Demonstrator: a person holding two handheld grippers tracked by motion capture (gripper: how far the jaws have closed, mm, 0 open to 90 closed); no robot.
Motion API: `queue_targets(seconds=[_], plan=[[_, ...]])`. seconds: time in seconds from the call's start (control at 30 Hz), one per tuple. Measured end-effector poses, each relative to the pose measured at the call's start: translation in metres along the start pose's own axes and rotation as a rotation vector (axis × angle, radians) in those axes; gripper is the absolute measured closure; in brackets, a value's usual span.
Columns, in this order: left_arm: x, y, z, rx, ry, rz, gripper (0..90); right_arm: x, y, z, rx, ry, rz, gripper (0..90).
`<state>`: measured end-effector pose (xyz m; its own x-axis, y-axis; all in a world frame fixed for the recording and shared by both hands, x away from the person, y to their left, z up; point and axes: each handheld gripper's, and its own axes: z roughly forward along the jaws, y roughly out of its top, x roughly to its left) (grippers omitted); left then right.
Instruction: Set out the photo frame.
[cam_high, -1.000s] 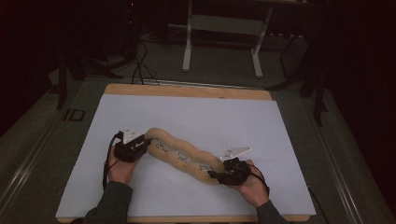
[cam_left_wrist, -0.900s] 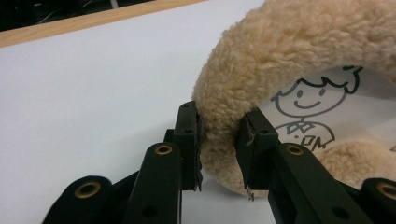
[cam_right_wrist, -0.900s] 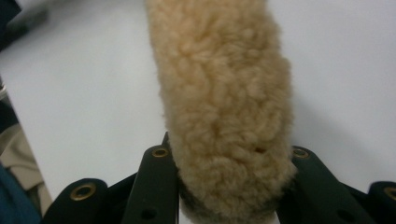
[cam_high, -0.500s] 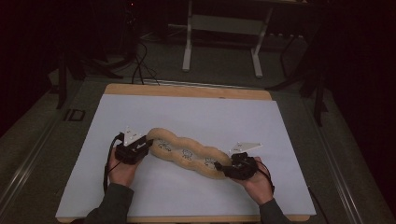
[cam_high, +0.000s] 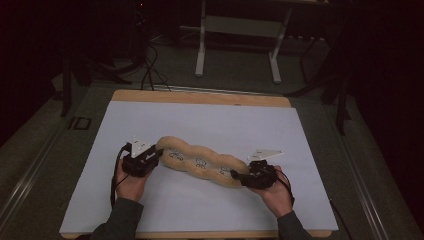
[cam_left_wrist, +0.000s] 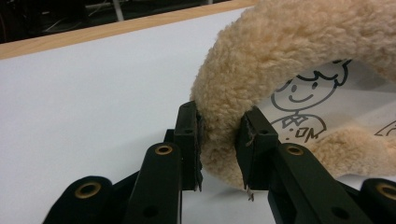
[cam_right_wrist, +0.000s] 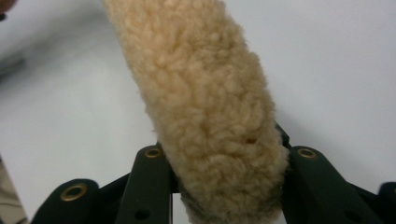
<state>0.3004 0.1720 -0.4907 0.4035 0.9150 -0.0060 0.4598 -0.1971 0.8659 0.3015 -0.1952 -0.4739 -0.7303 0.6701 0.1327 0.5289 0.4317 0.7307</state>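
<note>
From the high view, a twisted tan fleece blanket is seen lying as a long rope across the white sheet that covers the wooden table, its left end farther from the person than its right. The left gripper is placed at that left end and the right gripper at the right end, each carried in a hand.

Details lost from above are supplied by the left gripper view: the fleece blanket is shown to have a pale lining printed with a cartoon figure, and the fuzzy edge is seen pinched between the pads of the left gripper, whose jaws are partly closed and pressed into the pile. In the right gripper view the fleece blanket is seen running up the frame as a thick roll over the white sheet, with its end lying between the jaws of the right gripper; the jaws have just been opening, and the roll is still touched by both jaws, held only loosely.

Compared with the earlier high view, the rope has been stretched out longer and straighter, and the right hand has been shifted to the right, away from the left.
</note>
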Motion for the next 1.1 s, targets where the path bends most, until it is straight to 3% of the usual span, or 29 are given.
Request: queue_targets(seconds=[0.17, 0.87, 1.1], plan=[[-0.002, 0.0, -0.001, -0.004, 0.011, 0.0, 72.3, -0.003, 0.0, 0.001, 0.003, -0.041, 0.003, 61.4], [-0.011, -0.003, 0.0, -0.011, 0.035, -0.042, 72.1, -0.015, 0.005, 0.0, -0.019, -0.082, 0.035, 56.0], [-0.016, -0.005, 0.004, -0.003, 0.036, -0.033, 72.1, -0.024, 0.005, 0.003, -0.015, -0.104, 0.027, 53.7]])
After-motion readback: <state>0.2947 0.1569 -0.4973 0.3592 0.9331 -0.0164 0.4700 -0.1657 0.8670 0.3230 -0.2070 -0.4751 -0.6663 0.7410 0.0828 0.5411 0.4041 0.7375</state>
